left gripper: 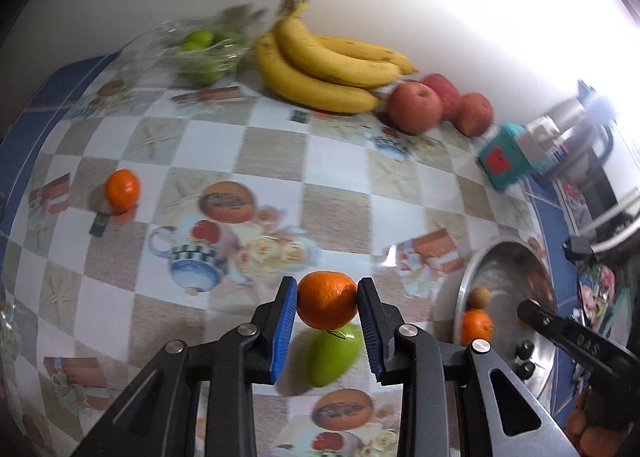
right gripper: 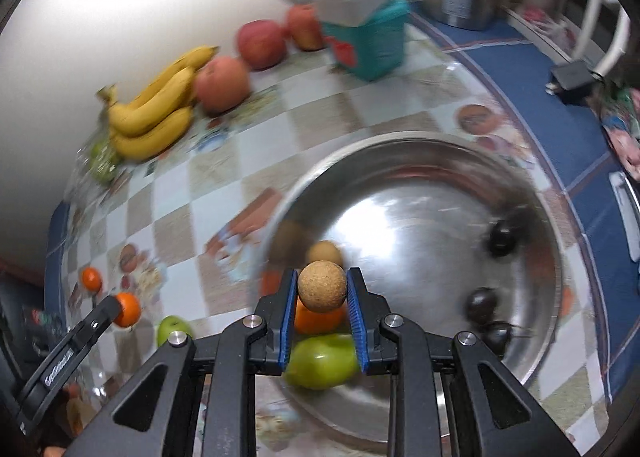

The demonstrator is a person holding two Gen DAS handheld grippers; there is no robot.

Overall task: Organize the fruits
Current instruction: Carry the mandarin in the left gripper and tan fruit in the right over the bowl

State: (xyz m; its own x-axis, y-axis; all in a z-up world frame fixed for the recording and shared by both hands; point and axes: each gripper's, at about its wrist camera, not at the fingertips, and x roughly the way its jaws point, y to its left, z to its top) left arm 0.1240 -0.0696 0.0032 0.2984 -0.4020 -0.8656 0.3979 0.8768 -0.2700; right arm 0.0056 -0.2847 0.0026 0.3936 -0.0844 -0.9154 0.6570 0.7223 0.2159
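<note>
My left gripper [left gripper: 327,307] is shut on an orange tangerine [left gripper: 327,305], held above a green apple [left gripper: 332,355] on the table. My right gripper [right gripper: 322,289] is shut on a small tan longan [right gripper: 322,286], held over the near rim of the steel bowl [right gripper: 552,277]. The bowl holds another longan [right gripper: 326,251], a tangerine [right gripper: 318,317], a green apple [right gripper: 322,363] and three dark plums [right gripper: 482,303]. A second tangerine [left gripper: 122,190] lies on the table at the left. The left gripper also shows in the right wrist view [right gripper: 127,309].
Bananas [left gripper: 320,65], red apples [left gripper: 416,101] and a glass bowl of limes [left gripper: 200,53] stand along the back wall. A teal box [left gripper: 502,163] and a metal kettle [left gripper: 568,125] stand at the back right. The steel bowl [left gripper: 464,289] sits right of the left gripper.
</note>
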